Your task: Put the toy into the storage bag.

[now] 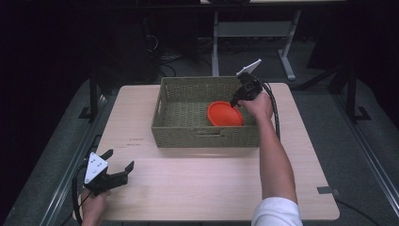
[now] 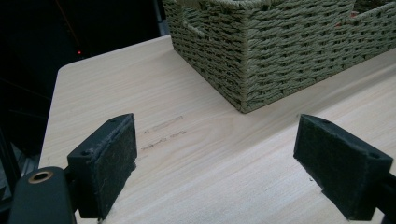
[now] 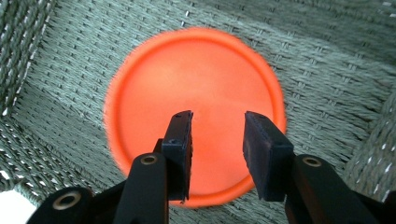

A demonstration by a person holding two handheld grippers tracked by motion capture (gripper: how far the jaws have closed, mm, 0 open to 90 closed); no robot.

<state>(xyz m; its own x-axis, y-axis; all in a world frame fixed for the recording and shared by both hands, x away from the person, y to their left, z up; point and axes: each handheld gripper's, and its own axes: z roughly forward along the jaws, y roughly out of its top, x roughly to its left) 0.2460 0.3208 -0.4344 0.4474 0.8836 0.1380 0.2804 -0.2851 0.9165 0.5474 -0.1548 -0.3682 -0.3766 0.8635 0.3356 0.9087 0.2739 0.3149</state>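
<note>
The right hand-held gripper (image 1: 234, 103) reaches down into the woven basket (image 1: 183, 134), its tips just above the orange plate (image 1: 225, 114). In the right gripper view the plate (image 3: 196, 84) lies flat on the basket floor (image 3: 327, 74), directly beneath and ahead of that hand-held gripper (image 3: 217, 140). Its jaws stand apart with a gap between them and nothing pinched there; the pads do not press on the plate, so it is released.

From above, the plate sits in the right part of the basket, near the front wall, just beside the right hand (image 1: 258, 104).

The left hand-held gripper (image 1: 118, 165) is held low over the near left corner of the worktop (image 1: 197, 188), well apart from the basket. Its jaws are spread wide and hold nothing. In the left gripper view, bare worktop (image 2: 210, 154) lies between the two black pads (image 2: 109, 163), and a corner of the basket (image 2: 261, 51) stands ahead of that hand-held gripper (image 2: 215, 168), farther off and slightly to its right. Faint dark marks (image 2: 163, 130) show on the wood just ahead of its left pad.
</note>
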